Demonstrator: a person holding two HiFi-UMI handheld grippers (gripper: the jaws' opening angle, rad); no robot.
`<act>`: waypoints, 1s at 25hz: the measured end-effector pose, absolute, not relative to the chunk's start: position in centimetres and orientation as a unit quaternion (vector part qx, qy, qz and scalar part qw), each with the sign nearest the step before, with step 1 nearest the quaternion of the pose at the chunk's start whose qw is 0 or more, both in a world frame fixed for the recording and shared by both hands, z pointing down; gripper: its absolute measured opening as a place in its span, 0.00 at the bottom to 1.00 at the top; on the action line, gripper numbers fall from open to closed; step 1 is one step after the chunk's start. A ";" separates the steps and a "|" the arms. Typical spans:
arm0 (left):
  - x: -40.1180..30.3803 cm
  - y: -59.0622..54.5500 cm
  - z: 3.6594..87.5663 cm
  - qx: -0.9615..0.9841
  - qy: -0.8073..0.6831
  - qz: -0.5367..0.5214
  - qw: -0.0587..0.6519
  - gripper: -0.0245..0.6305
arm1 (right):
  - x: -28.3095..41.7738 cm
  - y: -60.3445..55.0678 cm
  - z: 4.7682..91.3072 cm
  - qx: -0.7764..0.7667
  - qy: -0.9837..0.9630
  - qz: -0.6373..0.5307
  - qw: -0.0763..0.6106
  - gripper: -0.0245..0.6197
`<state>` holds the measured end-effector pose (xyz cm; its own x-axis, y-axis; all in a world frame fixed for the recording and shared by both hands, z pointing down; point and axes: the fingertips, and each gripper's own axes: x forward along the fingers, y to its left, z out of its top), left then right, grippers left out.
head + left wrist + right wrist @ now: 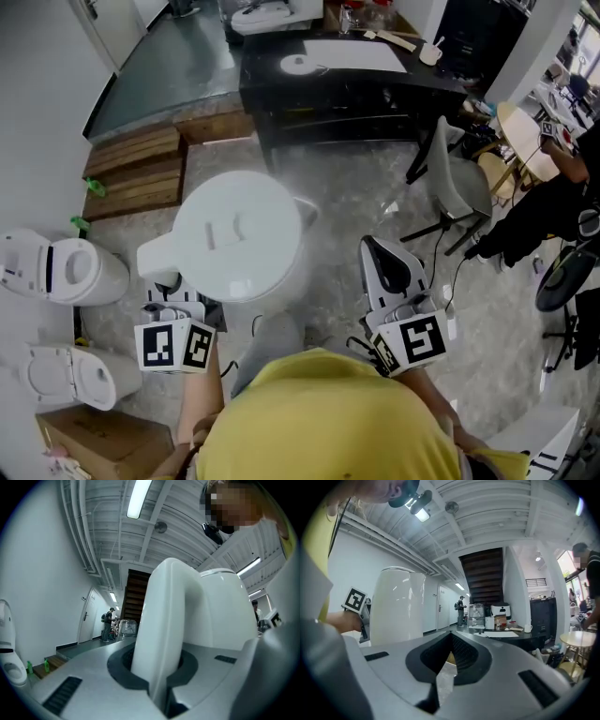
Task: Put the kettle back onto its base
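Observation:
A white kettle [239,234] hangs in the air in front of me, seen from above in the head view. My left gripper [167,286] is shut on its handle [161,630], which fills the gap between the jaws in the left gripper view. The kettle [396,606] also shows at the left of the right gripper view. My right gripper [386,264] is held to the kettle's right, apart from it, shut with nothing in it. On the far black desk [356,80] lies a round white disc [298,64] that may be the base.
White machines [56,267] and a cardboard box [94,441] stand at the left. Wooden pallets [136,169] lie beyond them. A grey chair [450,178] stands before the desk. A person in black [553,206] sits at the right by a round table [520,127].

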<state>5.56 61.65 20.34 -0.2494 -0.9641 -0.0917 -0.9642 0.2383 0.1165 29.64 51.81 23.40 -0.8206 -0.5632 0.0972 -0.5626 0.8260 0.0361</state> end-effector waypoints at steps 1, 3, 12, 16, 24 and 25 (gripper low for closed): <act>5.2 61.1 20.4 -0.613 0.787 0.074 0.000 0.09 | 29.4 51.4 23.5 0.295 -0.954 -0.003 0.053 0.06; 4.5 60.0 20.5 -0.613 0.786 0.076 0.001 0.09 | 28.7 50.3 23.7 0.297 -0.953 -0.004 0.053 0.06; 0.3 53.4 20.2 -0.623 0.779 0.075 0.009 0.09 | 24.4 44.0 23.7 0.307 -0.950 -0.002 0.050 0.06; -2.2 50.1 20.2 -0.630 0.772 0.076 0.008 0.09 | 21.8 41.0 23.3 0.316 -0.948 -0.004 0.049 0.06; -6.9 43.4 20.2 -0.655 0.752 0.079 0.007 0.09 | 17.3 35.2 23.4 0.345 -0.937 0.001 0.047 0.06; -7.4 42.7 20.2 -0.658 0.749 0.079 0.008 0.09 | 16.8 34.6 23.5 0.349 -0.936 0.001 0.047 0.06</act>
<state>-7.43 42.69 20.20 -0.1336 -0.9843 -0.1156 -0.9868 0.1213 0.1077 16.80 34.63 23.55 -0.7519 -0.6533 0.0881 -0.6535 0.7563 0.0309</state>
